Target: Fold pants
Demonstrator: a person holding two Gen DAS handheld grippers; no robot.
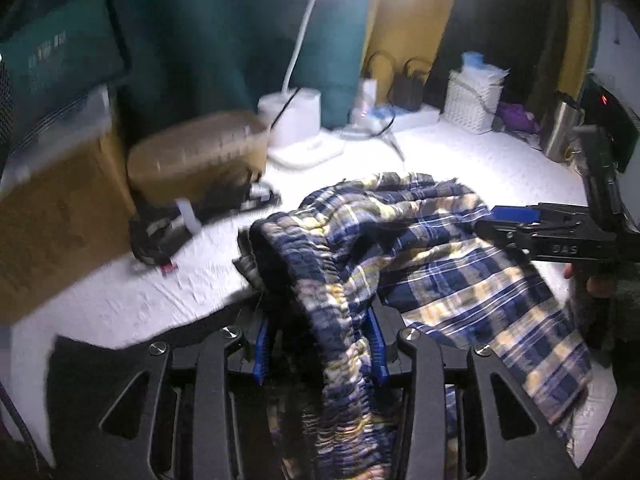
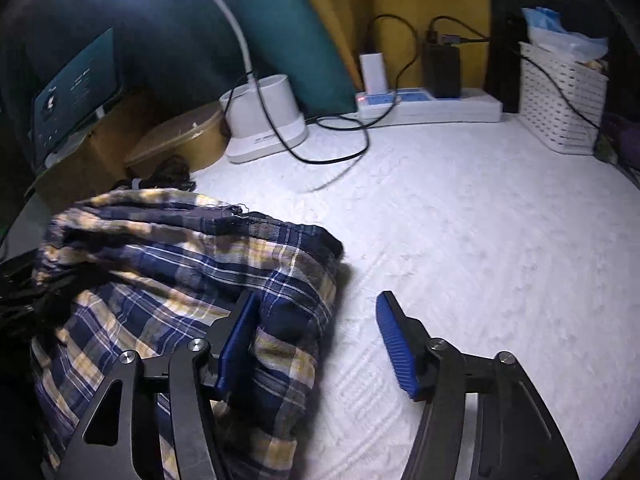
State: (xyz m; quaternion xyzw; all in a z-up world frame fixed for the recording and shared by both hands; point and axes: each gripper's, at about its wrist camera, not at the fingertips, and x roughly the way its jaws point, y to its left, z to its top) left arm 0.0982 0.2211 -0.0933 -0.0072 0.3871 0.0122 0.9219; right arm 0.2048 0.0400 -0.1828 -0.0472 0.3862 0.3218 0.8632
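The pants (image 2: 180, 280) lay bunched on the white cover (image 2: 460, 240), toward its left side in the right wrist view. Their waistband ran up between the blue pads of the left gripper (image 1: 320, 344), which clamped it. The right gripper (image 2: 320, 344) stood with jaws apart: its left pad touched the pants' right edge, and its right pad hung over bare cover, gripping nothing.

To the right of the pants the cover lay open up to the back row. That row held a lamp base (image 2: 264, 120), a power strip (image 2: 432, 106) with chargers plugged in, and a white basket (image 2: 560, 104). A black cable (image 2: 332, 148) looped onto the cover in front of the lamp base (the nearest loose item). At left, a brown tub (image 2: 180, 140) and a dark bundle (image 1: 160, 236) stood close beside the pants.
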